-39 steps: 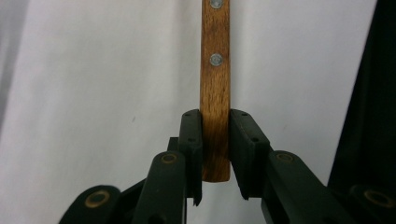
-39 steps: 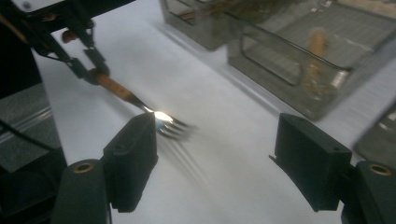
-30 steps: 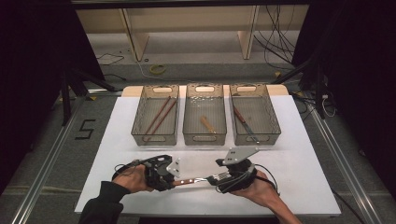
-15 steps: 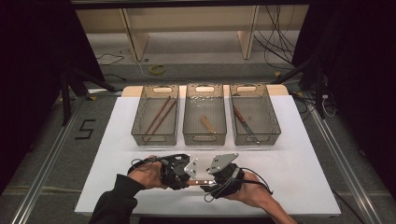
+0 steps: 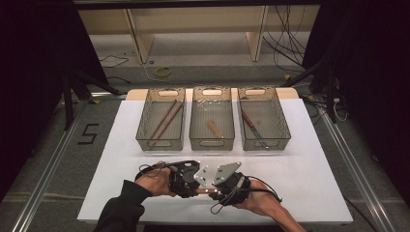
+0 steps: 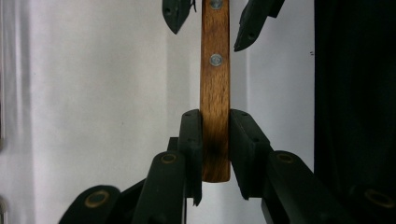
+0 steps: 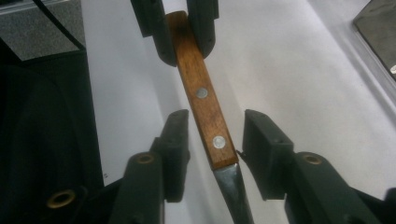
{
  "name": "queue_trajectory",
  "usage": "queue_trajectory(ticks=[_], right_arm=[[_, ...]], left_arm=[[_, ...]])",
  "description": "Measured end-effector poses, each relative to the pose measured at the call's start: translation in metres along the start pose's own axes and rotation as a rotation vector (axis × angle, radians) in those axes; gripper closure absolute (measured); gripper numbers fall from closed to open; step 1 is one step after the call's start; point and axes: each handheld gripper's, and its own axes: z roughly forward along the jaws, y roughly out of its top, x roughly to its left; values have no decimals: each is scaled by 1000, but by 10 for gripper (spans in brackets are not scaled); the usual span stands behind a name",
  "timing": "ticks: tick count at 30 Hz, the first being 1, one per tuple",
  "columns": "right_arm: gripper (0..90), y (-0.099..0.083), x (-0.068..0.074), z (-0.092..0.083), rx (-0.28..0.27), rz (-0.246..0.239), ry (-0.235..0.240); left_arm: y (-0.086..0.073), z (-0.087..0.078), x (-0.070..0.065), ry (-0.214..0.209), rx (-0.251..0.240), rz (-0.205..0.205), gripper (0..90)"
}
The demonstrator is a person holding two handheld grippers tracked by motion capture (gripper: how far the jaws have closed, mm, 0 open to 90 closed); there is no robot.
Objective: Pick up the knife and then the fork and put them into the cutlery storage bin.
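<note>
A knife with a riveted wooden handle (image 6: 215,93) and a dark blade (image 7: 232,191) hangs low over the white table top near its front edge. My left gripper (image 6: 215,135) is shut on the butt end of the handle. My right gripper (image 7: 217,140) faces it from the blade end. Its jaws have just been closing and now straddle the handle (image 7: 205,107) by the last rivet, with a thin gap on each side. From the high view, the left gripper (image 5: 186,180) and the right gripper (image 5: 227,186) nearly touch, with a bit of the handle (image 5: 205,191) showing between them.
Three mesh baskets stand in a row at the back of the table top (image 5: 314,169). The left basket (image 5: 162,142) holds chopsticks, the middle one (image 5: 212,142) a short wooden-handled piece, the right one (image 5: 265,142) a knife. Cables trail from both grippers.
The two hands have come together, left moving right and right moving left. The right gripper's jaws have narrowed around the handle. The left grip is unchanged.
</note>
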Motion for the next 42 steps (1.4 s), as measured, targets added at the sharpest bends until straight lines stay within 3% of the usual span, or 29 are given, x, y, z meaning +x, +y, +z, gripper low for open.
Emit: queue_trajectory(ticks=[4,10,13,17,22,25,29,32,36,39,42], right_arm=[[685,0,1,1,12,-12,4],[729,-3,2,2,18,-39,33],[760,-5,2,3,21,-58,65],[780,-5,5,5,26,-91,75],[782,-5,4,2,19,-86,74],[782,-6,1,-3,20,-78,58],[783,-9,-5,-10,23,-61,21],[782,-12,-13,-16,20,-30,-16],[782,-19,-26,-25,12,12,-72],[781,-24,-37,-33,7,44,-111],[782,-27,-50,-43,-11,94,-154]], left_arm=[[1,1,-2,-8,-16,-11,749],[1,0,-3,-24,-33,7,747],[2,-1,-4,-22,-30,37,740],[1,-2,-4,-29,-38,36,729],[1,-6,-3,8,-53,30,700],[-3,-11,0,51,-77,-25,504],[-13,-22,7,100,-193,-129,340],[-24,-28,13,142,-280,-196,289],[-36,-30,20,209,-355,-290,245],[-44,-30,22,242,-410,-353,219],[-54,-31,22,271,-494,-436,209]])
